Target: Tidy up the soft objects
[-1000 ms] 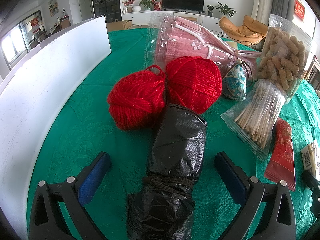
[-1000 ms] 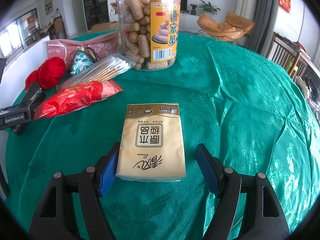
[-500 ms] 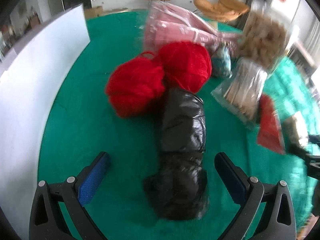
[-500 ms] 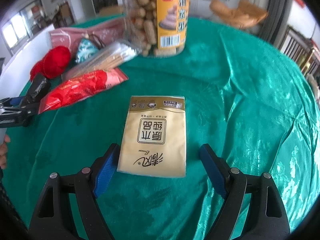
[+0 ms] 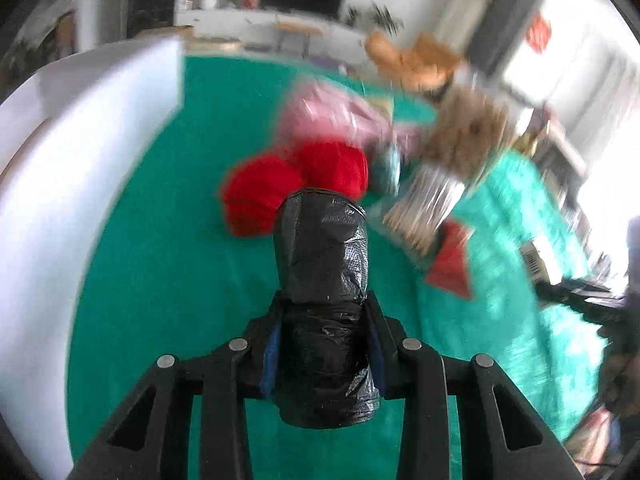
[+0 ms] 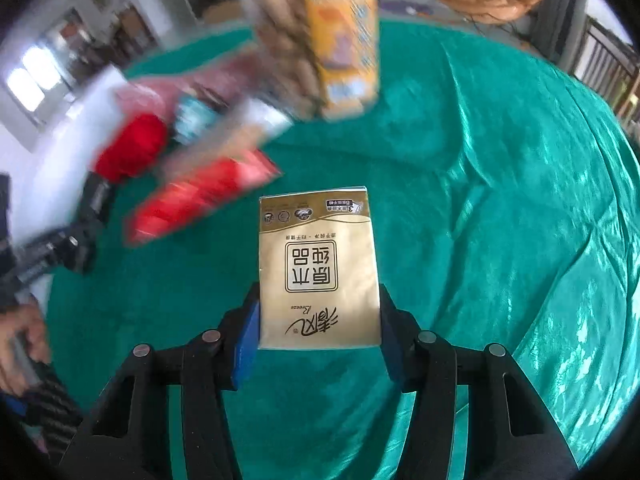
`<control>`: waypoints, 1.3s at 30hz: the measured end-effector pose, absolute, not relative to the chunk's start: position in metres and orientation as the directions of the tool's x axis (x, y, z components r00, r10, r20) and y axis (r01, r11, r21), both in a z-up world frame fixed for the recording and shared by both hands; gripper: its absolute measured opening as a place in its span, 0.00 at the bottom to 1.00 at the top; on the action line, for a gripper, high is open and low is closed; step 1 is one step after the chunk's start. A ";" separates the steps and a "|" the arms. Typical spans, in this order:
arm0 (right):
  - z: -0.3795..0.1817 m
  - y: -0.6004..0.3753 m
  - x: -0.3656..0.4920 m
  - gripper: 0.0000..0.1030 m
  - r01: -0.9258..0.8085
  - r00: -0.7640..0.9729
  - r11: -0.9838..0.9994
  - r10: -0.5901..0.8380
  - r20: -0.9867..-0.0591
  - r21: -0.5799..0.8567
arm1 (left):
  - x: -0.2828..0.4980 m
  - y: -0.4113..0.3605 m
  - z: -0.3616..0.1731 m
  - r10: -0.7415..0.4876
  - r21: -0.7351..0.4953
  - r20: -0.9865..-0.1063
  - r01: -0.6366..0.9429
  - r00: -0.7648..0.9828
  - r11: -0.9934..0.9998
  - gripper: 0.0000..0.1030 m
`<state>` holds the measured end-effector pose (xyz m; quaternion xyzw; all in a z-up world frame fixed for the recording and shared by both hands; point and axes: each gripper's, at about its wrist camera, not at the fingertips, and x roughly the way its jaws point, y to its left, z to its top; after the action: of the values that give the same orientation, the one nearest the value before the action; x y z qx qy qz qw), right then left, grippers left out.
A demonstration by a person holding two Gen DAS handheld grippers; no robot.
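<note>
My left gripper [image 5: 324, 344] is shut on a black plastic bag roll [image 5: 324, 264] and holds it lifted above the green tablecloth [image 5: 168, 264]. Two red yarn balls [image 5: 288, 188] lie just beyond it, with a pink mask pack [image 5: 324, 120] behind them. My right gripper [image 6: 318, 332] is shut on a gold tissue pack [image 6: 318, 268], raised off the cloth. The left gripper with the black roll also shows at the left edge of the right wrist view [image 6: 86, 216].
A white board [image 5: 68, 152] stands along the table's left side. A clear jar of snacks [image 6: 320, 36], a bag of sticks [image 5: 424, 208], a small teal pouch [image 6: 194, 118] and a red packet [image 6: 200, 196] lie mid-table. Much of both views is motion-blurred.
Both grippers have closed, the left on the black bag roll and the right on the tissue pack. Both objects are now lifted off the cloth, and both views are moving.
</note>
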<state>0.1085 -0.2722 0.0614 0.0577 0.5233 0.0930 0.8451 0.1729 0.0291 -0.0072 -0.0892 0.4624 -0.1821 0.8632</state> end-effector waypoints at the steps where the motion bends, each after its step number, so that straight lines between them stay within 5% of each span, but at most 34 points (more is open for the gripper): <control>1: 0.074 -0.260 0.111 0.53 -0.127 0.448 0.967 0.253 -0.858 0.219 | 0.164 0.045 0.009 -0.407 -0.349 -0.738 0.212 0.538 0.913 0.34; 6: 0.134 -0.146 0.145 0.53 -0.354 0.450 0.881 0.456 -0.768 0.315 | 0.134 0.140 0.083 -0.295 -0.332 -0.665 0.082 0.686 0.940 0.35; 10: 0.166 -0.029 0.166 0.53 -0.536 0.400 0.779 0.573 -0.715 0.324 | 0.127 0.236 0.111 -0.054 -0.211 -0.698 -0.133 0.714 0.968 0.35; 11: 0.172 -0.002 0.169 0.53 -0.570 0.389 0.758 0.589 -0.708 0.317 | 0.127 0.253 0.110 -0.007 -0.187 -0.710 -0.179 0.704 0.966 0.41; 14: 0.182 0.076 0.179 0.57 -0.654 0.342 0.689 0.637 -0.691 0.312 | 0.128 0.300 0.103 0.124 -0.116 -0.749 -0.313 0.650 0.943 0.82; 16: 0.185 0.109 0.182 0.76 -0.684 0.333 0.656 0.670 -0.663 0.319 | 0.124 0.317 0.099 0.144 -0.121 -0.750 -0.348 0.645 0.930 0.85; 20: 0.191 0.124 0.173 0.75 -0.697 0.365 0.662 0.658 -0.659 0.274 | 0.112 0.318 0.097 0.168 -0.120 -0.735 -0.371 0.656 0.921 0.85; 26: 0.169 0.047 0.146 0.75 -0.644 0.474 0.738 0.592 -0.652 0.203 | 0.095 0.257 0.111 0.056 -0.198 -0.673 -0.253 0.738 0.947 0.85; 32: 0.095 -0.077 0.119 0.75 -0.470 0.581 0.879 0.376 -0.721 0.079 | 0.076 0.124 0.101 -0.278 -0.378 -0.607 0.037 0.744 0.925 0.98; 39: 0.012 -0.232 0.065 0.75 -0.163 0.618 0.986 0.077 -0.782 -0.031 | 0.084 0.011 0.007 -0.324 -0.348 -0.736 0.078 0.595 0.934 0.98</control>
<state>0.0646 -0.2325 0.0116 -0.0496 0.4319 0.0668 0.8981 0.0835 0.0111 0.0072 -0.1411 0.4353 -0.1141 0.8818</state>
